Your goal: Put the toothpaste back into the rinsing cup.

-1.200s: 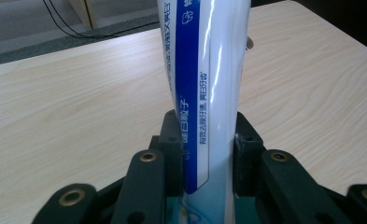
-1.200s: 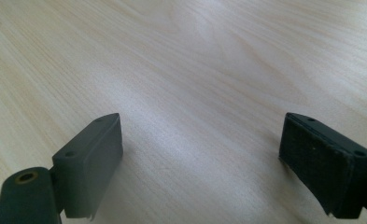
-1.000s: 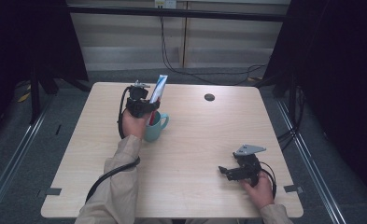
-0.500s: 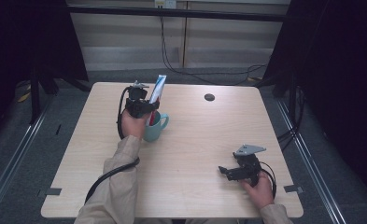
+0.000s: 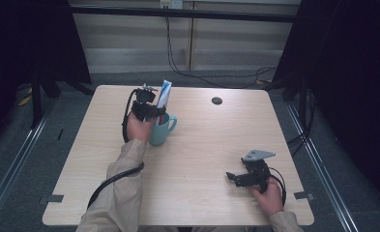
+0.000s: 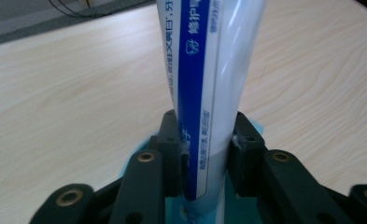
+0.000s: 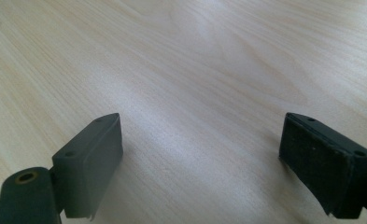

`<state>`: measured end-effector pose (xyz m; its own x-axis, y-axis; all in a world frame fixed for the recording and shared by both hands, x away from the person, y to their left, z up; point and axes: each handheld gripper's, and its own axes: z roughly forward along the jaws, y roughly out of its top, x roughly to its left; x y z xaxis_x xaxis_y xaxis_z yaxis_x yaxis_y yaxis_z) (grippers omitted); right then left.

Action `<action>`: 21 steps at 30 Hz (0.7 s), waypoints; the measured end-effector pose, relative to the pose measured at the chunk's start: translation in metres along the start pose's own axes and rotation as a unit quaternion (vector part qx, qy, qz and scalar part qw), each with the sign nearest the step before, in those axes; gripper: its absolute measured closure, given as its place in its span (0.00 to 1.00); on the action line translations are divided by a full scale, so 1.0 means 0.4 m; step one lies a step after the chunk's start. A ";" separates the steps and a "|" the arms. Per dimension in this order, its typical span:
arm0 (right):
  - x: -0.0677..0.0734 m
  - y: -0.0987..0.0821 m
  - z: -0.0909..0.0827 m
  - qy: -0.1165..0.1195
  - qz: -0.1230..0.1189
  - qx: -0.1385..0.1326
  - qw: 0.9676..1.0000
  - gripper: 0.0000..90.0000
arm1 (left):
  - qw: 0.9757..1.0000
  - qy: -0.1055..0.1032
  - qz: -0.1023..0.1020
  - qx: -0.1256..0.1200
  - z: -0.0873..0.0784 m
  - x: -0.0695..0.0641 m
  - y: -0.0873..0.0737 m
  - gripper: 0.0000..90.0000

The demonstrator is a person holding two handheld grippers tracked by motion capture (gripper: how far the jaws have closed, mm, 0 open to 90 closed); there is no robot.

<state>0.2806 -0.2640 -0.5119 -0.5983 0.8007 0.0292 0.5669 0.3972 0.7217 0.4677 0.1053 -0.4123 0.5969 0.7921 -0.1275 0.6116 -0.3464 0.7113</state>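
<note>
Nothing has shifted in the last second: the left gripper (image 5: pixel 151 107) still clamps the white-and-blue toothpaste tube (image 5: pixel 163 94) upright over the teal ceramic mug (image 5: pixel 159 129) at far left, so I judge the drop pending. The right gripper (image 5: pixel 242 178) rests wide, empty, near right. One tube, one mug, one dark disc (image 5: pixel 216 100) on the light wooden table (image 5: pixel 202 145).

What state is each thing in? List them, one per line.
White and blue toothpaste tube: upright, clamped, lower end over the mug.
Teal ceramic mug: upright on the table, handle to its right in the high view.
Left gripper: shut on the tube.
Right gripper: open, empty, low over the table.
Small dark round disc: flat on the table, untouched.
</note>
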 end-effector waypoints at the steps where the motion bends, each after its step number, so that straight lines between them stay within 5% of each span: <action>1: 0.000 0.000 0.000 0.000 0.000 0.000 1.000 0.14 | 1.000 0.000 0.000 0.000 0.000 0.000 0.000 0.79; 4: 0.000 0.000 0.000 0.001 0.000 0.000 1.000 0.14 | 1.000 -0.014 -0.014 -0.015 0.000 0.001 -0.012 0.80; 10: 0.000 0.000 0.000 0.001 0.000 0.000 1.000 0.14 | 1.000 -0.001 0.002 -0.015 -0.001 -0.009 -0.012 0.80; 21: 0.000 0.000 0.001 0.000 0.000 0.000 1.000 0.14 | 1.000 -0.008 -0.004 -0.024 -0.011 -0.010 -0.028 0.79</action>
<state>0.2809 -0.2638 -0.5119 -0.5990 0.8002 0.0298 0.5667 0.3974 0.7217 0.4561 0.1081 -0.4169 0.6009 0.7861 -0.1444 0.5913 -0.3156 0.7422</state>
